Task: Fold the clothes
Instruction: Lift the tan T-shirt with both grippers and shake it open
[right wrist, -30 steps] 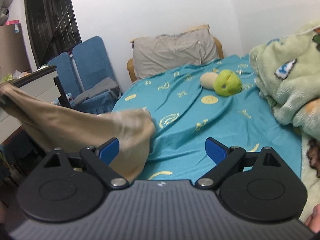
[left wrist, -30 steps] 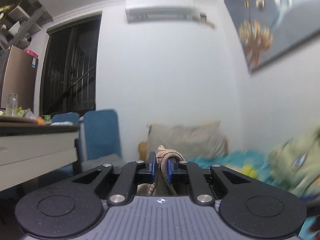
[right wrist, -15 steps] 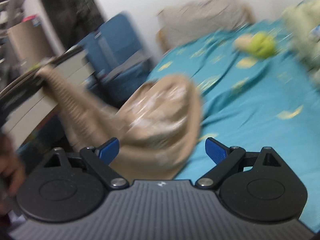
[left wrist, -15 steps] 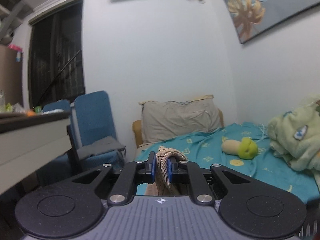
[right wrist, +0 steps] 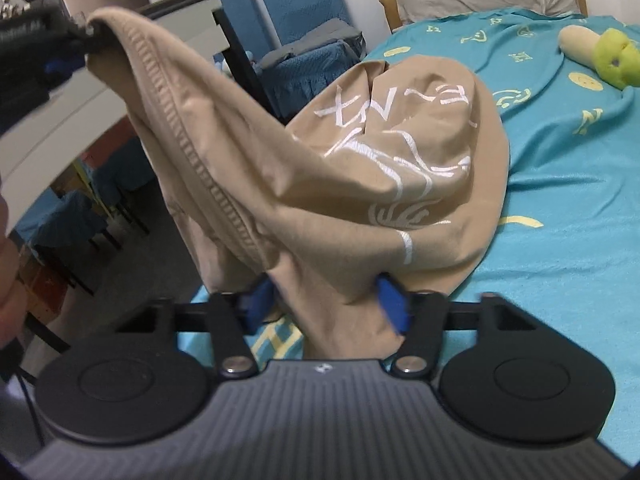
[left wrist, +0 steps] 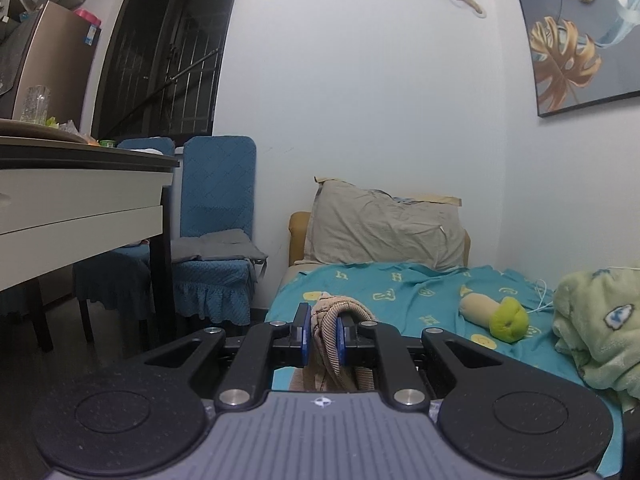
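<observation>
A tan T-shirt [right wrist: 360,168] with white print hangs in the air over the near edge of the bed [right wrist: 560,184]. My left gripper [left wrist: 323,332] is shut on its ribbed collar [left wrist: 340,316]; it also shows at the upper left of the right wrist view [right wrist: 80,36], holding the collar high. My right gripper [right wrist: 326,300] has its blue fingers [right wrist: 392,304] partly closed around a bunch of the shirt's lower fabric. I cannot tell whether they pinch it tight.
The bed has a turquoise sheet with a grey pillow [left wrist: 384,228], a green-and-beige plush toy [left wrist: 500,316] and a pale green blanket [left wrist: 600,320] at the right. A white table [left wrist: 80,200] and blue chairs [left wrist: 216,232] stand at the left.
My right gripper went from wide open and empty to closing around the shirt's lower fabric. The left gripper, still holding the collar, swung its view back toward the bed and table.
</observation>
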`<state>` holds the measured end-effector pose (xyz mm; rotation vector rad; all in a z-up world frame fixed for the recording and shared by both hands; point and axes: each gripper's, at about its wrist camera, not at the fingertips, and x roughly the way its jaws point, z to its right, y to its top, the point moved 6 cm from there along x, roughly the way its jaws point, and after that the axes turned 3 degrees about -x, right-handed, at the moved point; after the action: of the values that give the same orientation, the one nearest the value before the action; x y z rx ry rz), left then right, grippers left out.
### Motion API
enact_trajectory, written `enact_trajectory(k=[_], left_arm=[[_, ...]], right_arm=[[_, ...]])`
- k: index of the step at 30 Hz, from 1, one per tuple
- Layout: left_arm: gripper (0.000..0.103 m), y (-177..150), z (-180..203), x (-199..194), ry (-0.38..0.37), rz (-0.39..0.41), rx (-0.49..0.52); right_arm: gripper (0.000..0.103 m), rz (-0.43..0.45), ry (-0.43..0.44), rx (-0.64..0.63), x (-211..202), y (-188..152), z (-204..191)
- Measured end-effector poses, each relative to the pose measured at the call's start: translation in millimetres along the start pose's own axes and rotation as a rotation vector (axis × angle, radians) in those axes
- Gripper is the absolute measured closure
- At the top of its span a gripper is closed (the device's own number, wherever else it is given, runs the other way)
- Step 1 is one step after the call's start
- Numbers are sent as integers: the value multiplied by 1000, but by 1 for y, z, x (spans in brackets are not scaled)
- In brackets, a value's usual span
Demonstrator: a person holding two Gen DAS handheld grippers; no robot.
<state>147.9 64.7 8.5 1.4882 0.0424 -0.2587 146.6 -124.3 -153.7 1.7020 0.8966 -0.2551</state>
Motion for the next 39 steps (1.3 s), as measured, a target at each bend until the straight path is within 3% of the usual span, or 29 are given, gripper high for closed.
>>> enact_trajectory(k=[2, 5, 8, 11, 13, 16, 19, 22, 24, 25, 26, 32, 39], left_arm=[[89, -1, 1, -4, 0, 0, -6], [89, -2, 3, -10, -15, -5, -17], [89, -1, 5, -19, -82, -24, -58], [87, -6, 13, -28, -141, -51, -44], [87, -18, 22, -25, -168, -109, 1], [87, -40, 34, -12, -178, -190, 59], [87, -56, 37, 0, -176, -237, 69], [87, -62, 30, 7, -151, -262, 40], [87, -63, 23, 10, -135, -278, 11], [87, -63, 19, 11, -132, -283, -4], [87, -62, 17, 11, -134, -285, -17], [87, -56, 21, 6, -167, -265, -42], [88, -52, 29, -1, -230, -239, -56]], right_arm=[[78, 29, -17, 27, -7, 2, 6], [84, 82, -54, 73, -21, 7, 18], [89, 154, -112, 131, -40, 14, 36], [89, 252, -188, 185, -64, 22, 54], [89, 309, -251, 222, -78, 29, 70], [89, 331, -358, 265, -81, 28, 89], [87, 286, -371, 314, -76, 20, 97], [73, 241, -383, 362, -71, 12, 105], [27, 254, -385, 357, -74, 10, 103], [17, 261, -386, 354, -75, 9, 102], [13, 260, -374, 324, -75, 9, 97], [15, 247, -301, 114, -67, 14, 58], [15, 222, -179, -32, -59, 16, 20]])
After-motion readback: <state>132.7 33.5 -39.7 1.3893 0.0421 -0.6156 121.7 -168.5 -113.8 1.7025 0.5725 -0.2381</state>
